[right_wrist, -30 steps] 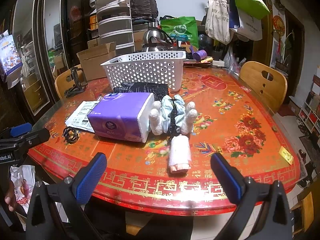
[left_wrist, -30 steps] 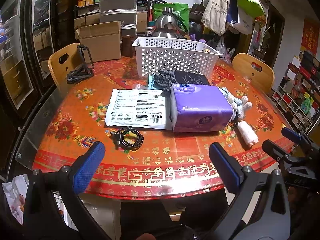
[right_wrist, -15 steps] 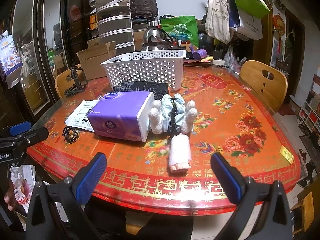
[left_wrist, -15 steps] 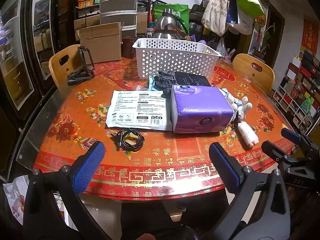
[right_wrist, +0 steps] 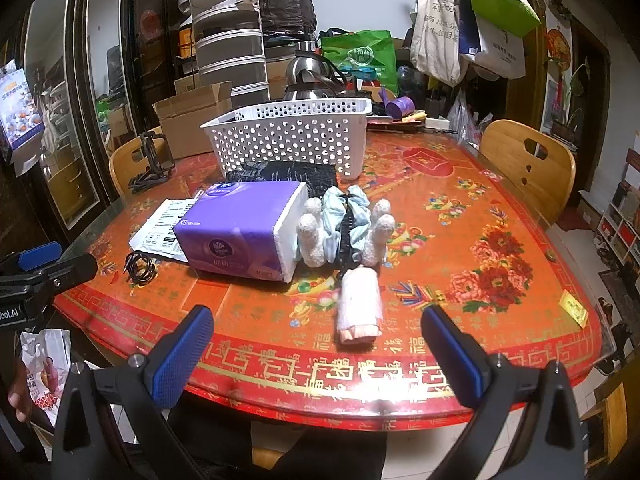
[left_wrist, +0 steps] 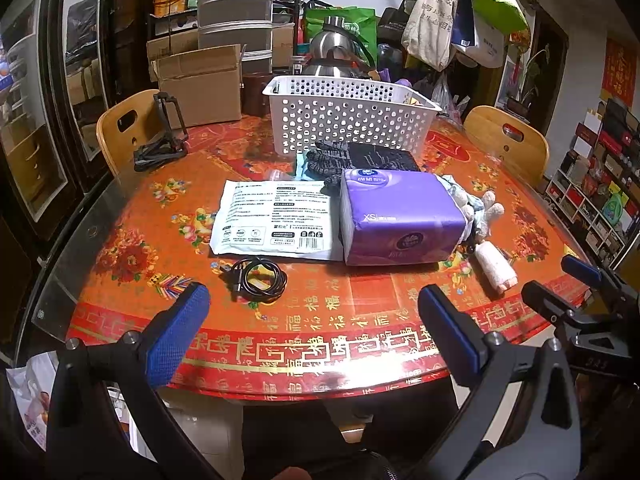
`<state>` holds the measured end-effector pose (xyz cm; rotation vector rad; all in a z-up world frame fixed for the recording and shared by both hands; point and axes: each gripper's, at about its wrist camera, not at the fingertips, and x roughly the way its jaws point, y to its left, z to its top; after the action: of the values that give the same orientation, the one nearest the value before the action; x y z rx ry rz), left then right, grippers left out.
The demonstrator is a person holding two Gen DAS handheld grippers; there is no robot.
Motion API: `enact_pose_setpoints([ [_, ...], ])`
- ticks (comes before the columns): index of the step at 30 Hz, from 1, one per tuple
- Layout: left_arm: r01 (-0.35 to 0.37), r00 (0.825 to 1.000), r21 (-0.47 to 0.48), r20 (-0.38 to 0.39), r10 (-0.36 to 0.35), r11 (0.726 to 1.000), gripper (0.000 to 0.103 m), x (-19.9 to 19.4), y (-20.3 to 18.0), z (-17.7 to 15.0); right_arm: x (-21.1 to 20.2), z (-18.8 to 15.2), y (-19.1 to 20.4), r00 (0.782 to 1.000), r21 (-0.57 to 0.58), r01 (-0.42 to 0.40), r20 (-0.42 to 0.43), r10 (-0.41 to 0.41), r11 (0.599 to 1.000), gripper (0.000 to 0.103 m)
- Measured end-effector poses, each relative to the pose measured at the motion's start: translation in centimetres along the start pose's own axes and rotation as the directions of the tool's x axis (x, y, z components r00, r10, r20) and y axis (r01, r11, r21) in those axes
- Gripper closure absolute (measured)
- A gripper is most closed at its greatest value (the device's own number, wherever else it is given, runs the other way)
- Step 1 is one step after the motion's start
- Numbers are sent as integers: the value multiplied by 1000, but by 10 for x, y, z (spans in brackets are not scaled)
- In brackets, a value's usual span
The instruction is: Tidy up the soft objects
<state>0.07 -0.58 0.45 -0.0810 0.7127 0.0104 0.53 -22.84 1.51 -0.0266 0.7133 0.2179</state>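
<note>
Left tongs (left_wrist: 314, 322): apart, empty, over the bench's (left_wrist: 120, 208) near edge.
Cable (left_wrist: 256, 274): near-left edge.
Tissue pack (left_wrist: 396, 216): centre.
Gloves (right_wrist: 348, 228): touching its right side.
Rolled cloth (right_wrist: 358, 306): near edge.
Basket (left_wrist: 348, 120): far edge.
Right tongs (right_wrist: 316, 346): apart, empty.
Change: almost none since a second ago; sorting not begun.
</note>
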Motion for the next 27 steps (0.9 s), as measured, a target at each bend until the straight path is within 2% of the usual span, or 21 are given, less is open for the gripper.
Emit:
enact_pose_setpoints([
  [21,-1,1000,-2,-6,1,1000,0,4,-1,-2,7,-3,0,1000,1,-1,-15,1,1000,0],
  [27,-8,1000,-12,5,9,1000,0,16,5,-3,30,-5,-10,999,31,1,-52,0,1000,0],
])
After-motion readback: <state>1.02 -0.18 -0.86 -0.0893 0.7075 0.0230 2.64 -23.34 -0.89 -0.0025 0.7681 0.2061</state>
